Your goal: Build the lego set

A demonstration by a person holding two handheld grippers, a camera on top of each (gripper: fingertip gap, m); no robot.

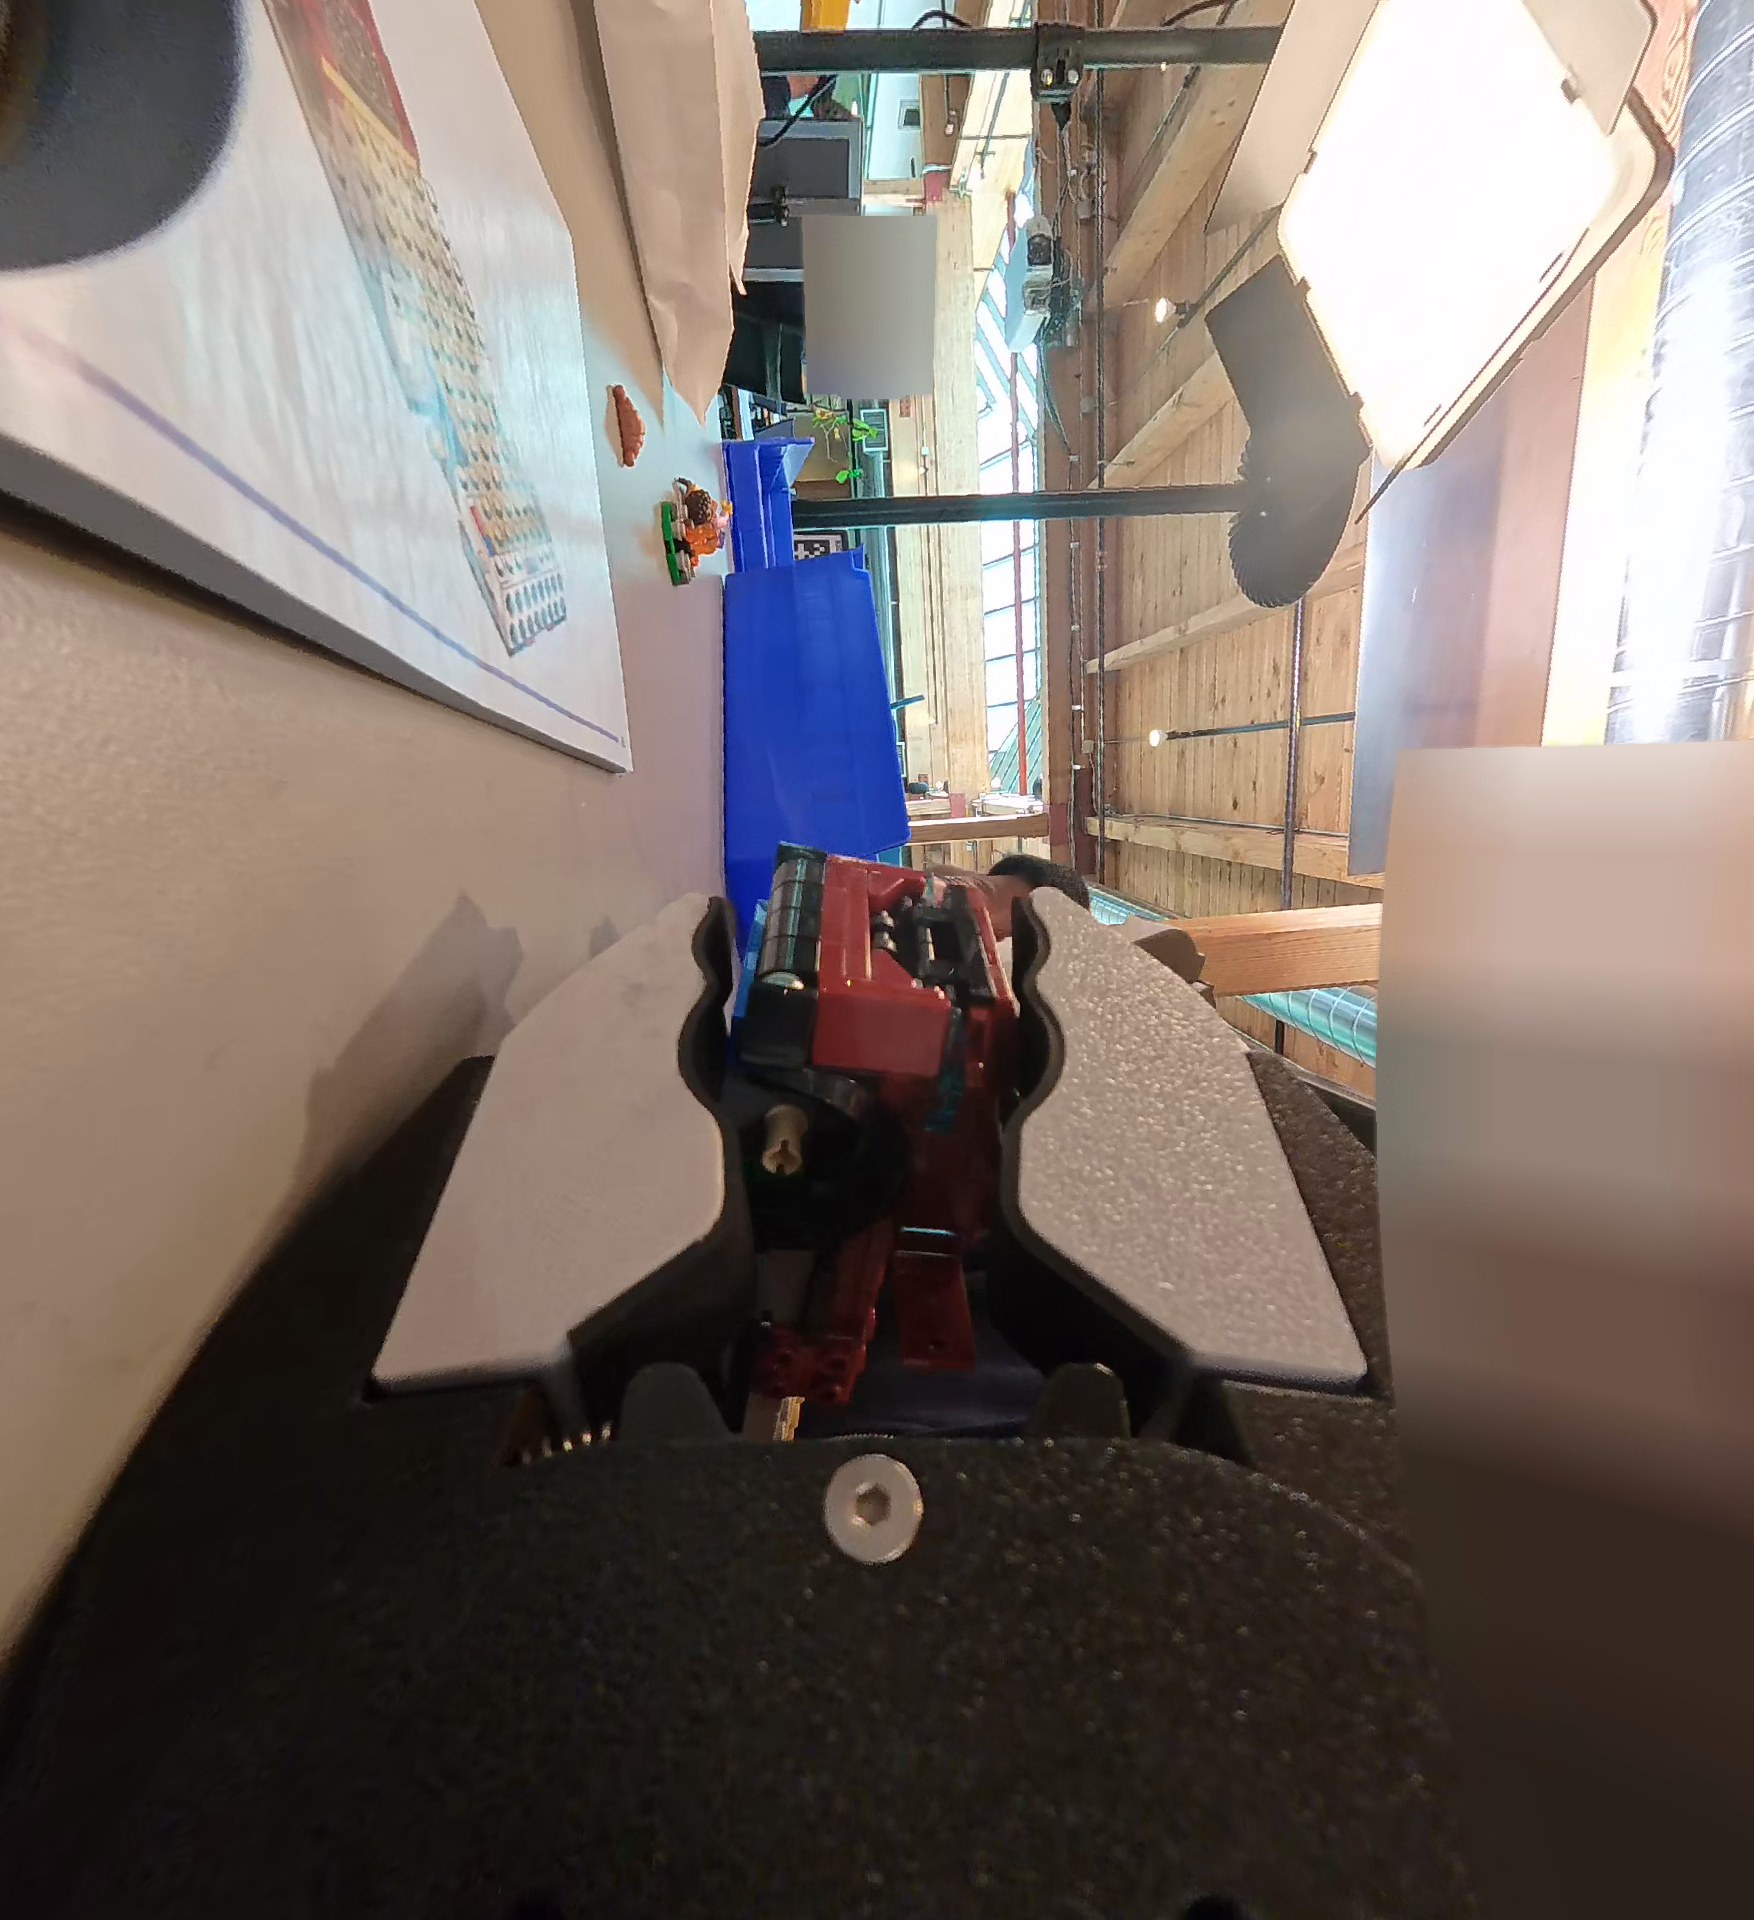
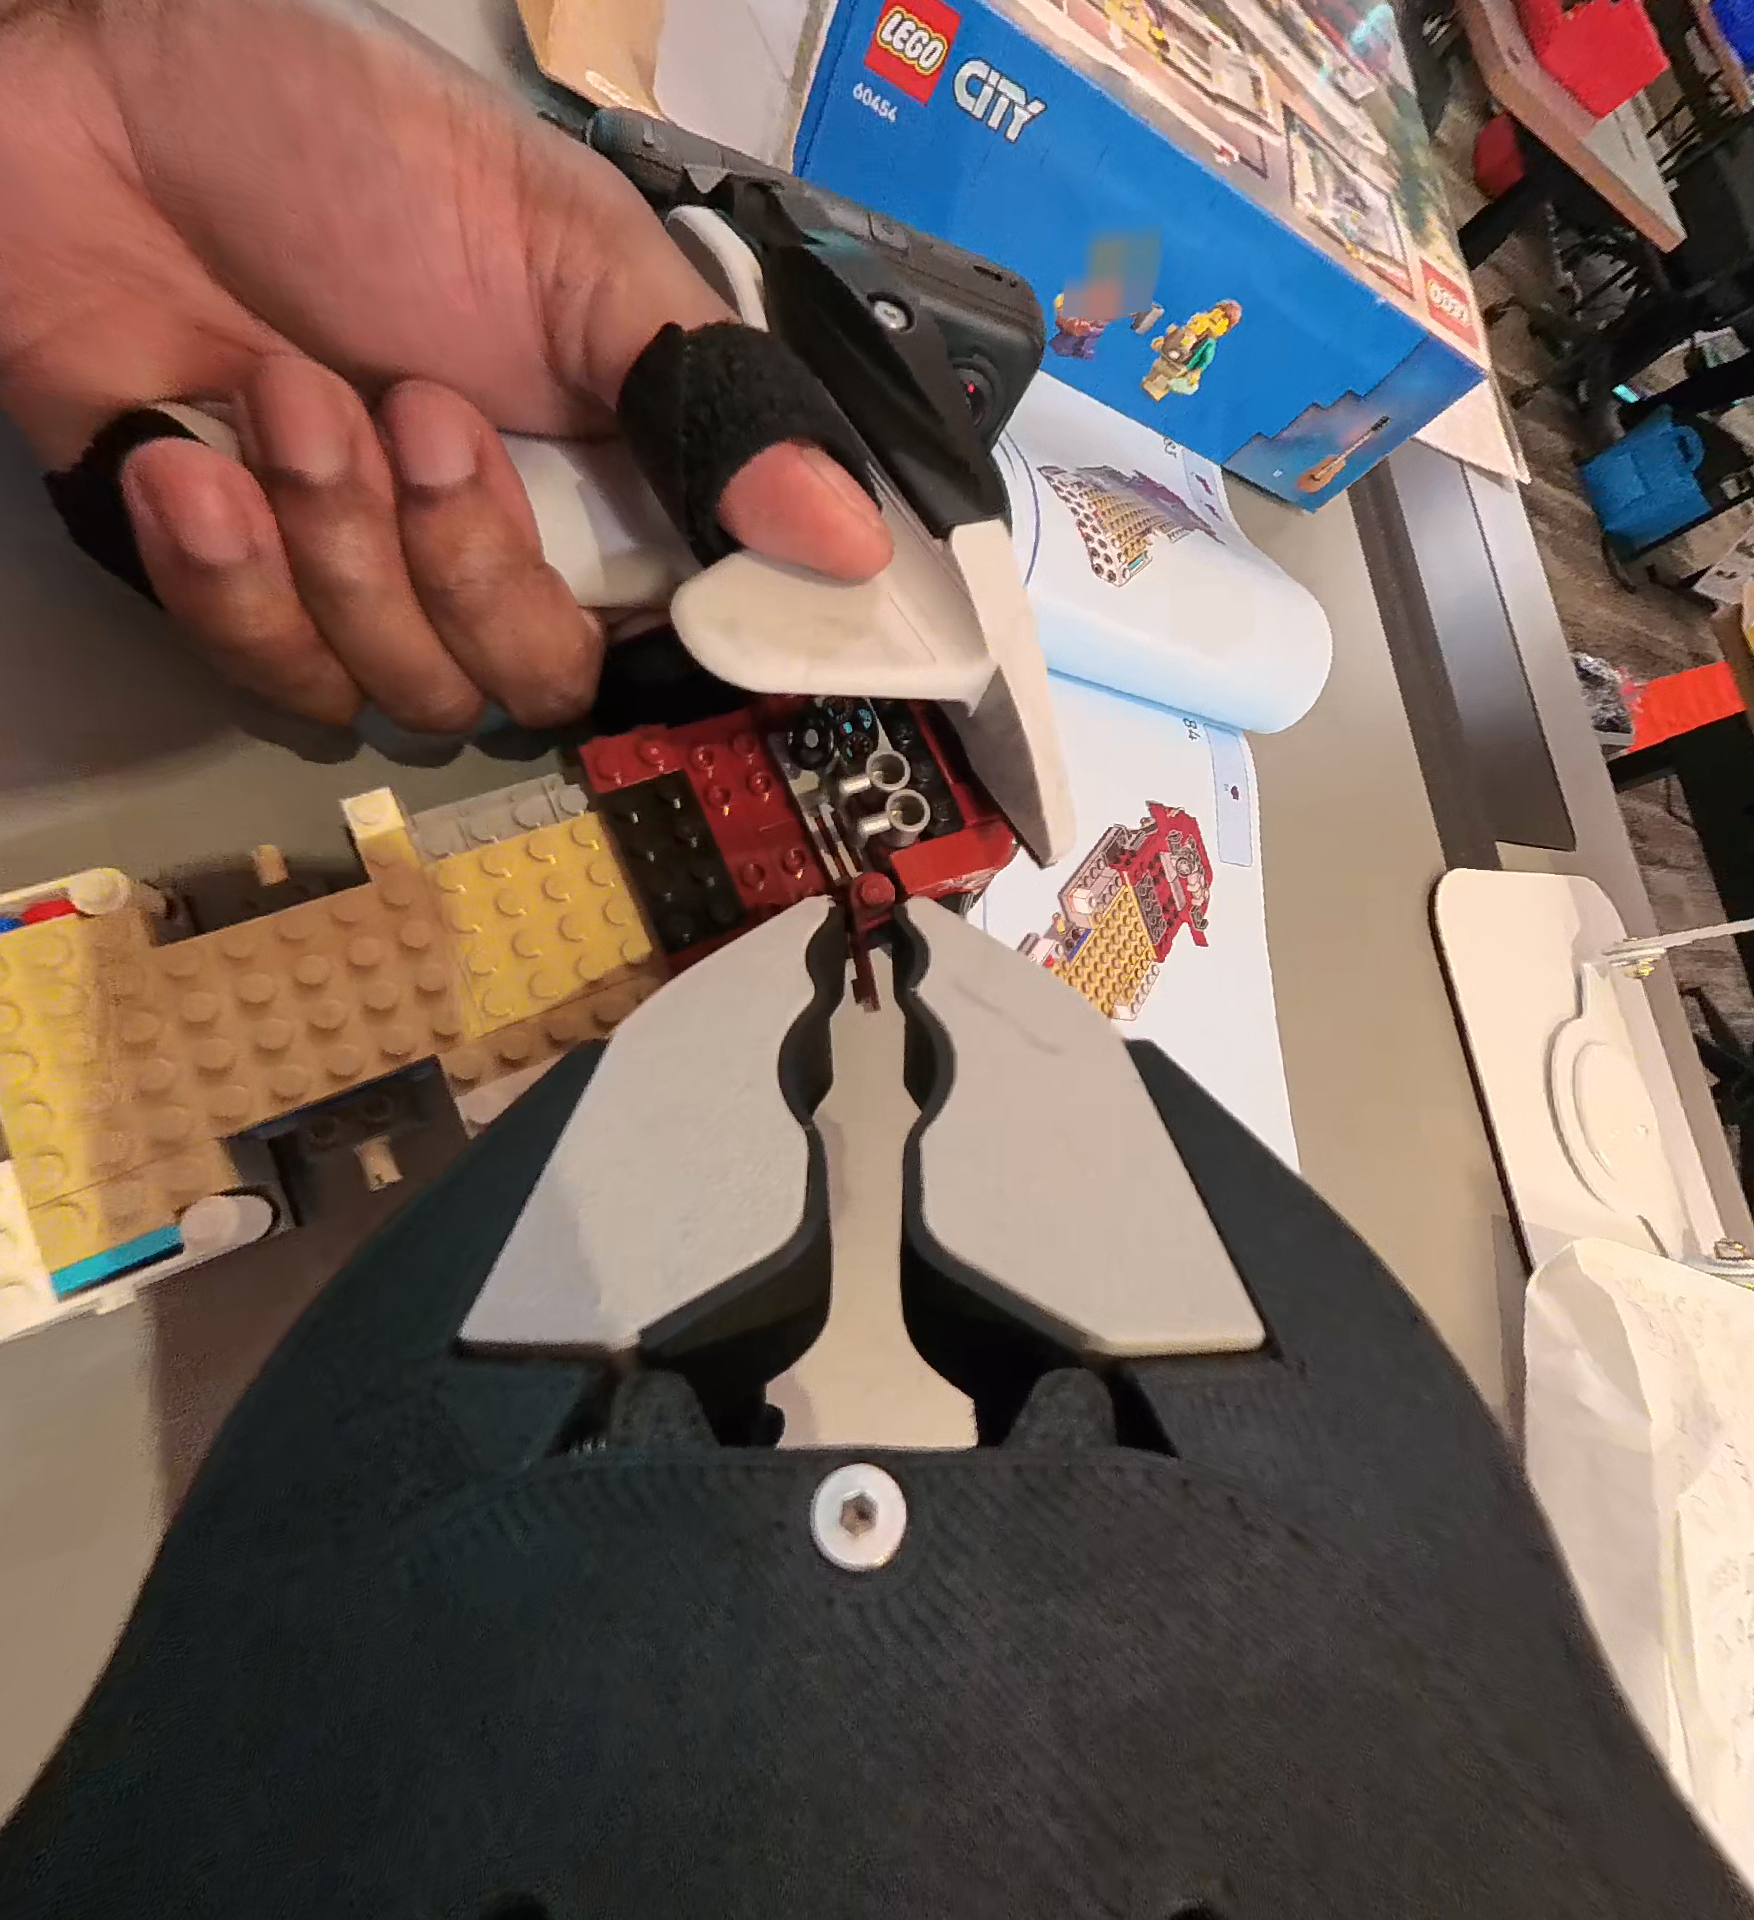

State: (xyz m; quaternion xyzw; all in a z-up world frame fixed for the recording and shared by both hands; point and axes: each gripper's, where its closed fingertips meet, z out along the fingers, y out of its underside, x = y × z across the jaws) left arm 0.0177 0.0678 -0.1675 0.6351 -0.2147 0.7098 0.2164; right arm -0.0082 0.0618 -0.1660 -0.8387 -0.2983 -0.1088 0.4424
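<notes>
Your left gripper (image 1: 868, 997) clamps the rigid, brittle red-and-black brick model cab (image 1: 873, 997); your right gripper (image 2: 865, 940) pinches a small dark-red plastic piece (image 2: 868, 935), light, easily dropped.

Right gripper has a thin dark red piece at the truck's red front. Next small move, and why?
Probably press the dark red piece straight in against the red front of the brick truck. The right gripper pinches it at the tips, its round end already meeting the front edge, and the left gripper clamps the front from both sides, so it looks braced.
</notes>
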